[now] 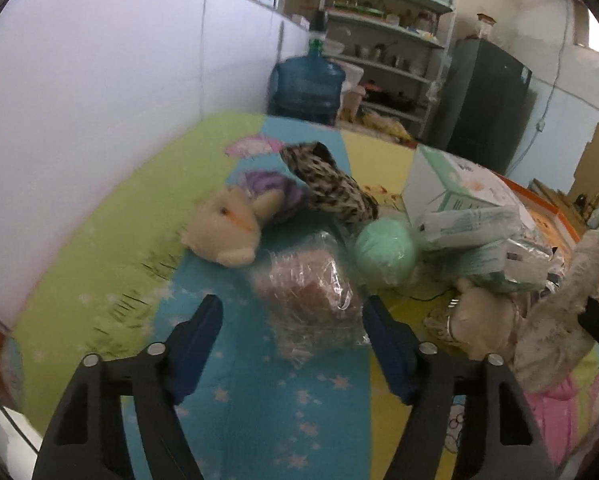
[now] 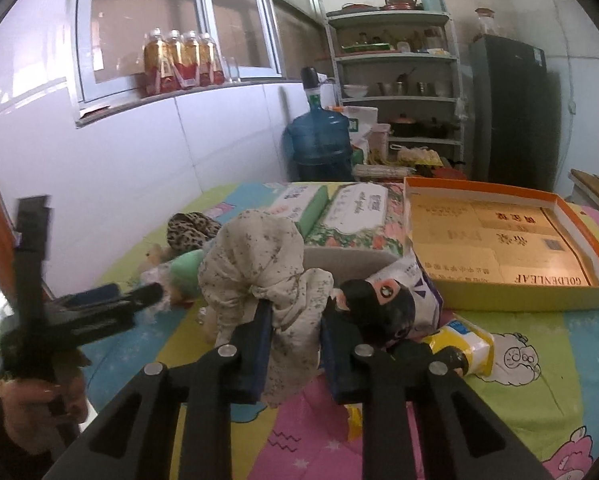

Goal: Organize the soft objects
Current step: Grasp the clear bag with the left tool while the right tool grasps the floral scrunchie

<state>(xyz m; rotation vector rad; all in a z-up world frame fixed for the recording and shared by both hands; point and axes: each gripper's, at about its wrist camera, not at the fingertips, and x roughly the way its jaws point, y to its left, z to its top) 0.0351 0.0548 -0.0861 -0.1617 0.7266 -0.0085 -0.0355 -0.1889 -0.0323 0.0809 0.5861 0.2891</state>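
So the big orange-rimmed shallow cardboard box (image 2: 511, 240) sits at the far right of the surface, and all I can see inside is its printed yellow base. No soft stuff in it.

The right gripper (image 2: 293, 334) has its jaws narrowed onto a cream speckled fabric bundle (image 2: 255, 264), pinching the lower folds so the cloth bunches up above the fingers. Just beside it on the right is a black-haired doll head (image 2: 379, 304), lying against a white and purple plastic bag (image 2: 415, 284). A yellow and white packet (image 2: 463, 344) lies in front of that.

The left gripper (image 1: 291, 344) has its jaws wide, with nothing between them, hovering just short of a pinkish block wrapped in clear plastic (image 1: 311, 288). Behind that there's a mint green ball (image 1: 385, 248), a cream plush bear (image 1: 227, 228) lying on its side with a purple knitted piece (image 1: 267, 190) touching it, and a leopard-print fabric roll (image 1: 331, 184) propped at an angle. White and green tissue packs (image 1: 459, 200) are piled at the right.

The surface is covered with a cartoon-print cloth in green, blue, yellow and pink (image 1: 259, 400). Room-wise: white wall panels, a blue water jug (image 2: 319, 136), metal shelving with kitchenware (image 2: 395, 76), a dark fridge (image 2: 511, 108), and bottled drinks (image 2: 181, 60) on the window sill.
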